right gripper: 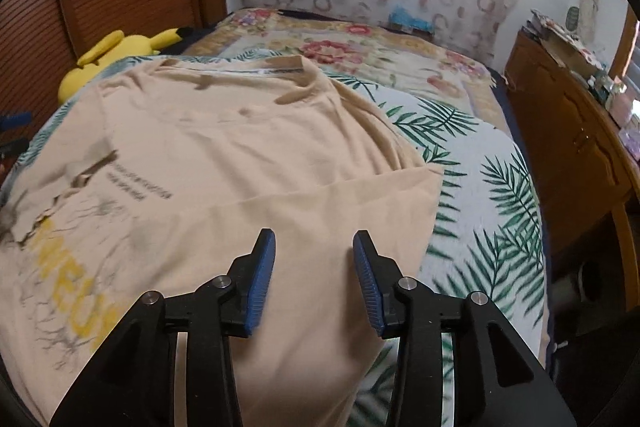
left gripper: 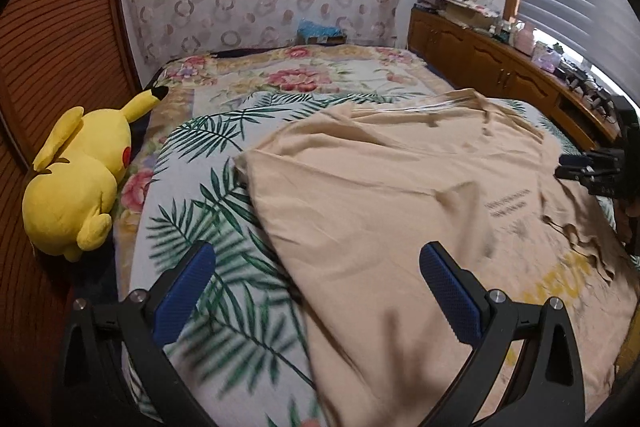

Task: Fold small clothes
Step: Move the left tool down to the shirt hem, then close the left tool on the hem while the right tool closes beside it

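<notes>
Both grippers, left gripper [left gripper: 316,263] and right gripper [right gripper: 314,247], are hovering with jaws released, seemingly clear of the beige T-shirt [right gripper: 248,155] lying on the bed [right gripper: 488,187].

A bed [left gripper: 224,195] under a white palm-leaf sheet carries a beige printed cotton T-shirt [left gripper: 380,187], spread flat across its middle. A yellow plush toy [left gripper: 76,183] lies along its left edge, a floral blanket [left gripper: 304,75] covering its far end.

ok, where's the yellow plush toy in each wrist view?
Left wrist: yellow plush toy at the left edge, lying on the bed beside the wooden slatted door.
Right wrist: upper left, partly hidden behind the beige T-shirt.
Shared landmark: the T-shirt's collar.
</notes>
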`<state>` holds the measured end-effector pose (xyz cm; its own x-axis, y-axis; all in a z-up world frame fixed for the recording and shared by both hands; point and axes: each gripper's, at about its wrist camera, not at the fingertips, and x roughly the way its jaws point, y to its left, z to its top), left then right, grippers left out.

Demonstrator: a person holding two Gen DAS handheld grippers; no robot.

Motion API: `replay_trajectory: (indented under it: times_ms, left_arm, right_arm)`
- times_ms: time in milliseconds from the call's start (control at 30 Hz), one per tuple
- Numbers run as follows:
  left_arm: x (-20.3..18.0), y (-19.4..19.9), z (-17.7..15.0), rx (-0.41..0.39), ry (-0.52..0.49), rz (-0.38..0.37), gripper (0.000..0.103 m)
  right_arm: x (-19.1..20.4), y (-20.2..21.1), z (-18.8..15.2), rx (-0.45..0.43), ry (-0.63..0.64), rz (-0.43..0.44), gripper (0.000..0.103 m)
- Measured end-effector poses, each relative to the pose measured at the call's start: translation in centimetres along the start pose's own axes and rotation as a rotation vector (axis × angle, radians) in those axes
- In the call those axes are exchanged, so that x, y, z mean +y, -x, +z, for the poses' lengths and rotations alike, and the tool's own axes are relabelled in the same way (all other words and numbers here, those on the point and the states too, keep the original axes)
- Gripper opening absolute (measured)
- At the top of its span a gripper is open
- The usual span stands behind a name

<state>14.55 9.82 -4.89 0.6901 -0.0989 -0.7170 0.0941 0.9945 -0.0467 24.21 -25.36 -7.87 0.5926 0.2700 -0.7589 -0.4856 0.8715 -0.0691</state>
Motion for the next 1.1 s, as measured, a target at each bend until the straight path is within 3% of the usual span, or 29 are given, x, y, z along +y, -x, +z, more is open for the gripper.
replay_trajectory:
  times_ms: [300, 633, 867, 1100]
  left_arm:
    - [2.5, -3.7, 1.0, 0.062, 0.015, 0.011, 0.101]
    - [3.7, -6.2, 2.7, 0.088, 0.011, -0.001, 0.089]
    - [4.8, -6.7, 3.4, 0.086, 0.049, -0.055, 0.043]
    - [5.2, -7.1, 4.0, 0.092, 0.063, -0.064, 0.040]
  right_arm:
    - [-0.5, -1.2, -0.4, -0.018, -0.033, 0.028, 0.055]
    - [0.3, -1.3, -0.2, -0.012, -0.004, 0.020, 0.068]
    - [-0.6, -1.3, 0.3, 0.021, -0.010, 0.067, 0.068]
    - [-3.7, -1.4, 1.2, 0.010, -0.047, -0.020, 0.068]
